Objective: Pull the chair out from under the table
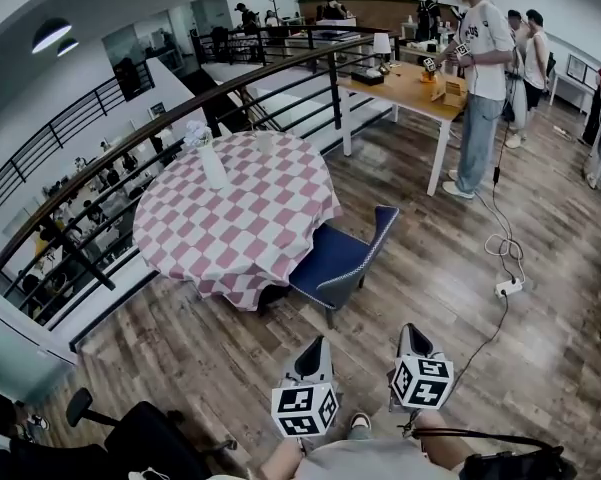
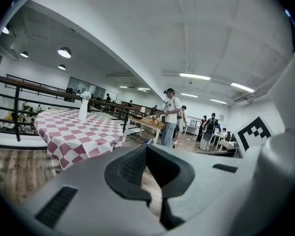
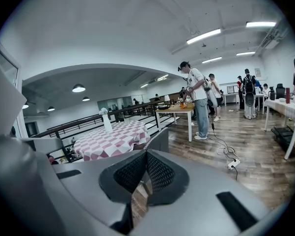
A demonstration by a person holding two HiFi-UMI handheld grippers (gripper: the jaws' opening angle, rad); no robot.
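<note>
Open-plan office floor, wood planks (image 1: 430, 258), railing behind. Round bench (image 1: 230, 218) with a pink-and-white checked cloth, white vase (image 1: 212, 164) on top.

Step in hand: approach, judging by the gap. No contact with the chair (image 1: 342, 256) yet. Left gripper (image 1: 315, 348) and right gripper (image 1: 412, 334) sit side by side, well apart from the bench, both aimed roughly toward it.

Fingers: the left pair is together with nothing between, seen in the left gripper view (image 2: 147, 146). The right pair is also together and empty, seen in the right gripper view (image 3: 146, 154).

Chair location: at the bench's near edge, on the side facing the grippers. The front of the seat is tucked under the cloth overhang; the backrest sticks out clear of the bench. The right gripper view shows the backrest (image 3: 160, 140) just beside the cloth.

Chair look: blue padded seat, dark grey shell back with a blue top rim, curved, thin dark legs. Probably light and should slide on wood.

Next move likely calls for closing the distance, spreading one pair of fingers, clamping the top rim of the backrest, then dragging straight away from the bench. Watch the cloth hem for snagging. Cable and power strip (image 1: 507, 288) lie off to the side of the bench, out of the pull path.
</note>
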